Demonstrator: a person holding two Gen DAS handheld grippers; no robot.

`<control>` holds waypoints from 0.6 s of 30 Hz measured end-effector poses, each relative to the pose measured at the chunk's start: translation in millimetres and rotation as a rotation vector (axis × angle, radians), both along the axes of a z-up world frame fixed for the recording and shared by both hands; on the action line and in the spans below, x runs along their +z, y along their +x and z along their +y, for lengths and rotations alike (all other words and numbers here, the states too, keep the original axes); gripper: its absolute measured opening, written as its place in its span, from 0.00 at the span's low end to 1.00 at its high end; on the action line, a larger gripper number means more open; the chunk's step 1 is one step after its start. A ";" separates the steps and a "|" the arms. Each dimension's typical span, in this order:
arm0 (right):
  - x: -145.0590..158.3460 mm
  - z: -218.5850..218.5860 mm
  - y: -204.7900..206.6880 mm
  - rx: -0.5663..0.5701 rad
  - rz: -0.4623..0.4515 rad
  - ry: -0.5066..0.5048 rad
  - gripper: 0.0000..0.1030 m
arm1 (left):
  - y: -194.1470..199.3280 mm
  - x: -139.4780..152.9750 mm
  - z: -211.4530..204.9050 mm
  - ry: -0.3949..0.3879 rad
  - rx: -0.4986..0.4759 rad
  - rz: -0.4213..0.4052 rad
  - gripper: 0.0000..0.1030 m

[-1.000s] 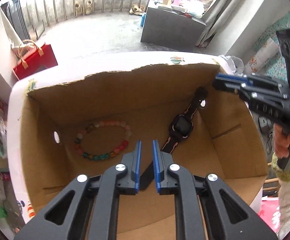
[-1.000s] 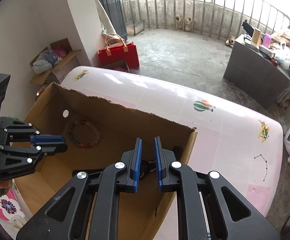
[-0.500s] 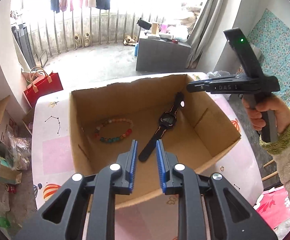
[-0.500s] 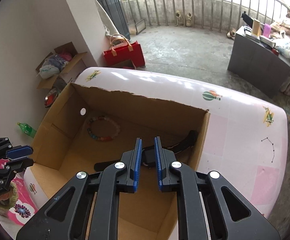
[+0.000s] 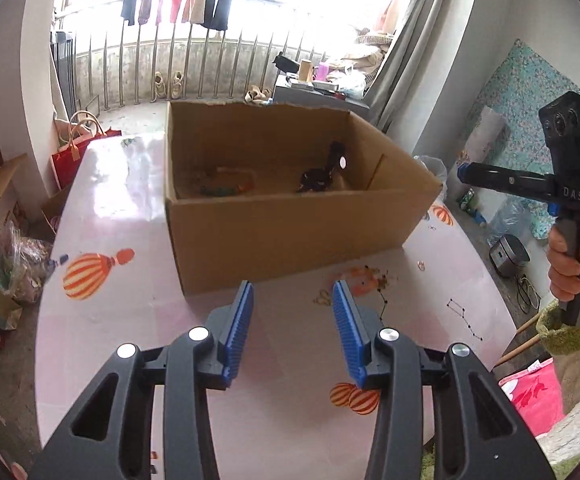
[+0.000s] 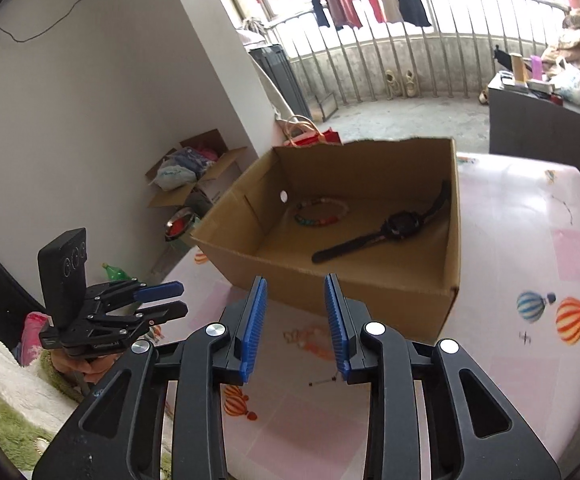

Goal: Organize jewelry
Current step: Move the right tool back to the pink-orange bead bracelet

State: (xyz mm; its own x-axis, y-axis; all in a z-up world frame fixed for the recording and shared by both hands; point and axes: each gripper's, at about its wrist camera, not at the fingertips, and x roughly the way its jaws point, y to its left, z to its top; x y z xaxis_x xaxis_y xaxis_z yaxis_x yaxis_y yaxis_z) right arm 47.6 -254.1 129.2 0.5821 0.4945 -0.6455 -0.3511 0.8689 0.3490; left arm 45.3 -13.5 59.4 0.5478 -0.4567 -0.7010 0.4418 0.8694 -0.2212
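An open cardboard box (image 6: 370, 296) stands on the pink table (image 6: 530, 360). Inside it lie a coloured bead bracelet (image 6: 321, 212) and a black watch (image 6: 402, 224). In the left wrist view the box (image 5: 290, 236) shows the watch (image 5: 318, 176) and part of the bracelet (image 5: 225, 188) over its near wall. My left gripper (image 5: 293, 296) is open and empty, low over the table in front of the box. My right gripper (image 6: 296, 292) is open and empty, before the box's near wall. Each gripper shows in the other's view: the right gripper (image 5: 464, 171), the left gripper (image 6: 175, 300).
A red bag (image 5: 77, 148) and open boxes of clutter (image 6: 193, 172) stand on the floor left of the table. A grey cabinet (image 6: 538, 120) stands by the balcony railing. Small marks and a thin pin-like item (image 6: 322, 382) lie on the table near my right gripper.
Both grippers have pulled back out of the box and down to table height, and both have opened. The bracelet and watch stay in the box.
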 end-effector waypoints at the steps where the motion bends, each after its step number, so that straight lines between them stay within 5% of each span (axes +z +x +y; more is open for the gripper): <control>1: -10.8 0.9 -3.7 -0.024 0.024 -0.003 0.29 | -3.0 -8.5 -4.9 0.021 0.001 0.005 0.39; 9: -88.2 5.4 -8.3 -0.161 0.219 0.082 0.19 | -1.1 -56.6 -54.0 0.121 -0.090 0.006 0.39; 12: -95.3 13.4 -5.5 -0.185 0.215 0.018 0.16 | 1.9 -55.6 -65.6 0.084 -0.132 -0.017 0.37; 18: -95.8 27.0 7.5 -0.102 0.183 -0.032 0.15 | 11.4 -67.2 -86.0 0.149 -0.161 -0.021 0.22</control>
State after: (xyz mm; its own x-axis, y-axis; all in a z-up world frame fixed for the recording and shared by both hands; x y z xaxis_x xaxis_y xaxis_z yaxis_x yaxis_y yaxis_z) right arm 55.1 -227.2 33.4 0.5000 0.4161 -0.7595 -0.1938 0.9085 0.3702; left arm 56.7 -99.5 -7.8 0.4917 -0.4318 -0.7562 0.5804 0.8099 -0.0851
